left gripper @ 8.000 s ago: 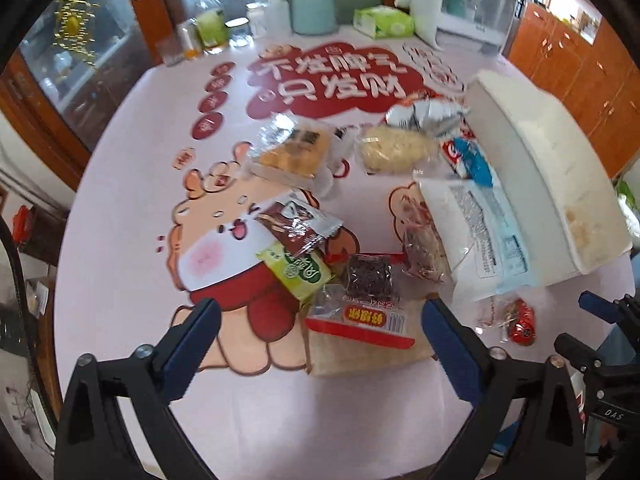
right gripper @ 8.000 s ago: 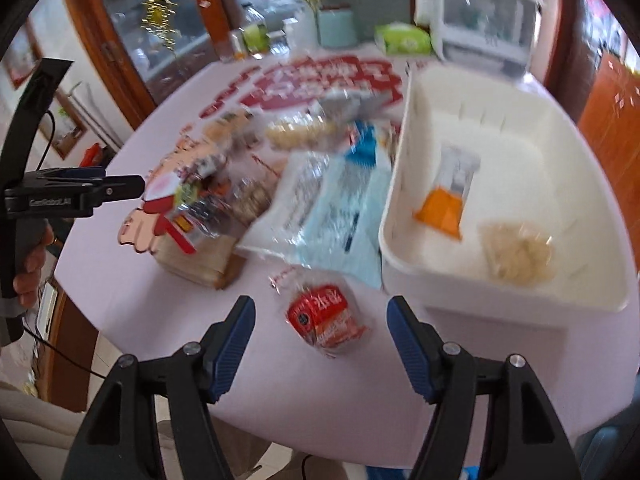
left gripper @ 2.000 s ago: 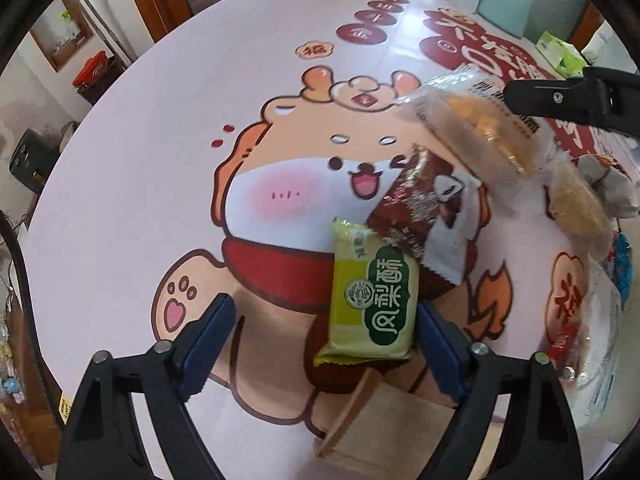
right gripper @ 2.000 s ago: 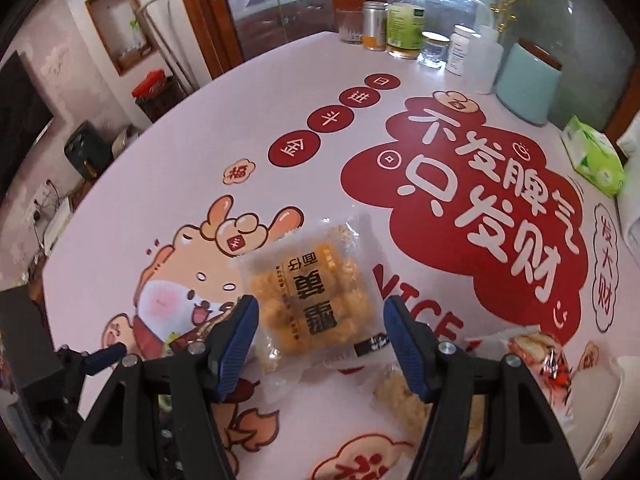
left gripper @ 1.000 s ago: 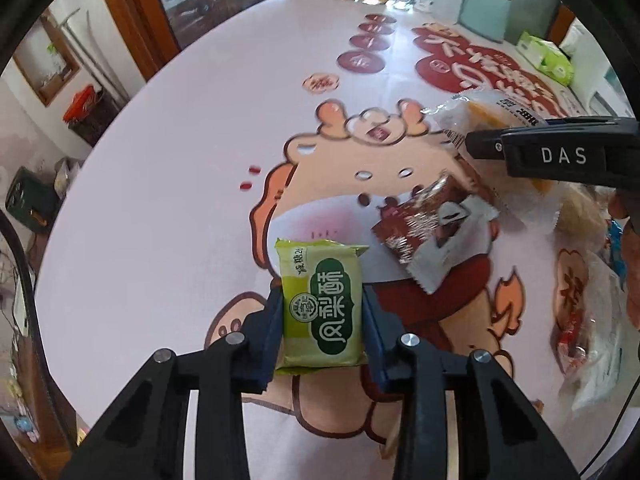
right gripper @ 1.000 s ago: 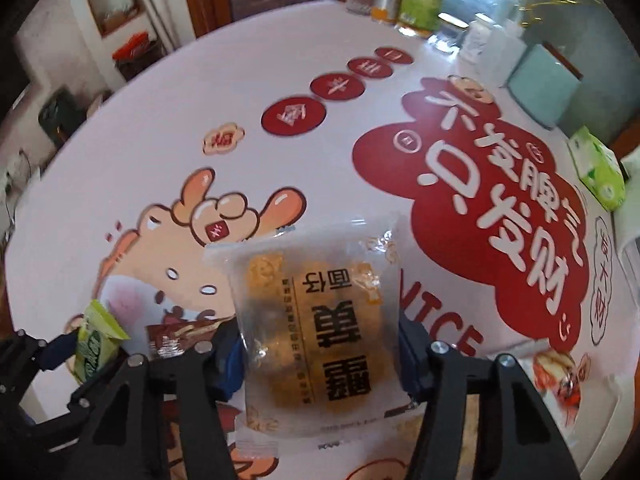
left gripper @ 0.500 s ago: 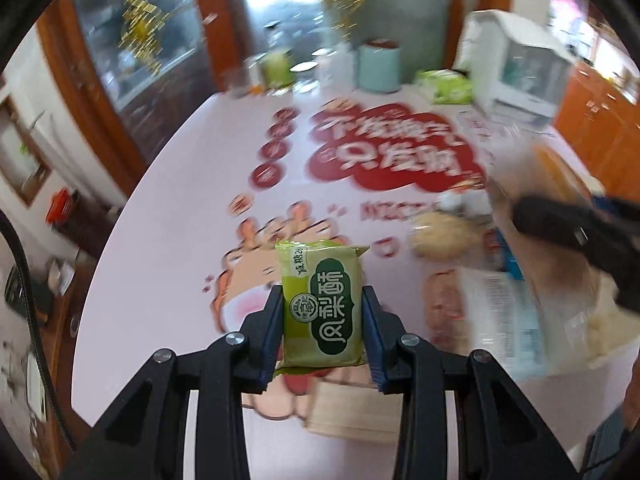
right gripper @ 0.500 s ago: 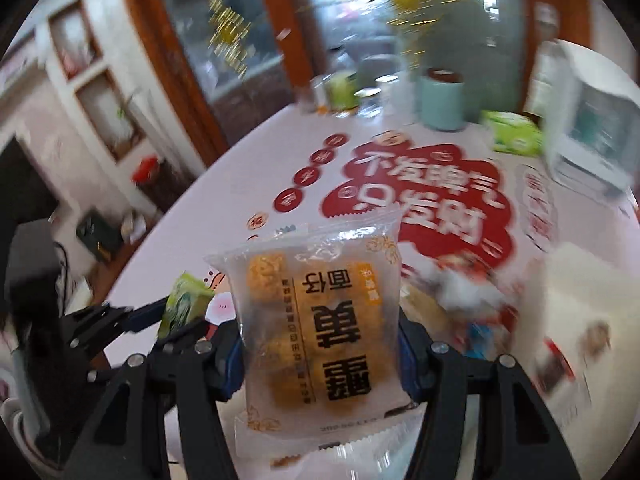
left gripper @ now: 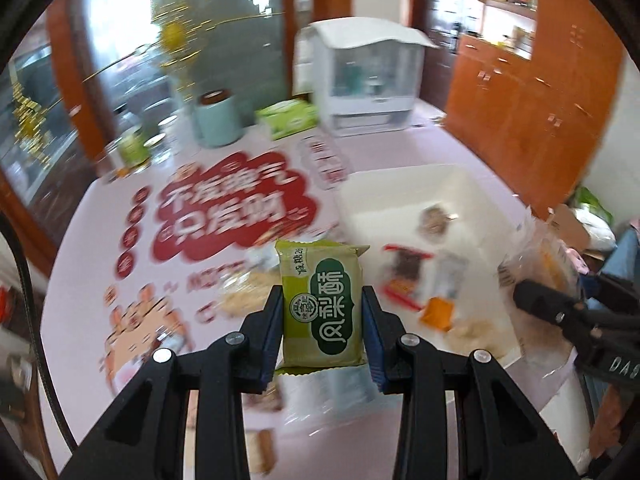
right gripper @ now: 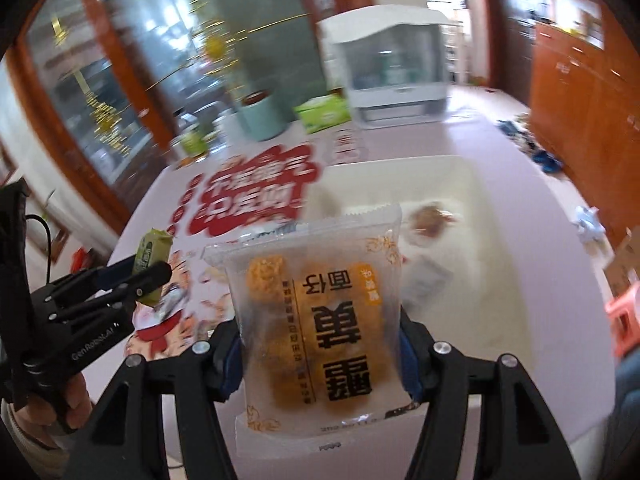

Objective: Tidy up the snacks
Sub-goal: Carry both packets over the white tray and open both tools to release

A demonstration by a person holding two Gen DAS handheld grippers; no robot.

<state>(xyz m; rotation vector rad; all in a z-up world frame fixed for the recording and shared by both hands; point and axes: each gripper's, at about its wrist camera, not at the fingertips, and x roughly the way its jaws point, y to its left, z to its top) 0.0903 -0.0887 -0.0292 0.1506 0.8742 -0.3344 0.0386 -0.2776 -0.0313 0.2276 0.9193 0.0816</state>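
Left wrist view: left gripper (left gripper: 322, 312) jaws clamp a green pastry packet (left gripper: 322, 305); right gripper (right gripper: 320, 344) jaws hold a clear cake bag (right gripper: 320, 320), which blocks part of the white bin (right gripper: 500, 280) on the counter (left gripper: 80, 280).

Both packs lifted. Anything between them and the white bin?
Nothing visible. The green pack in the left gripper and the clear pack in the right gripper face the open-topped bin. Only a few snacks lie inside it.
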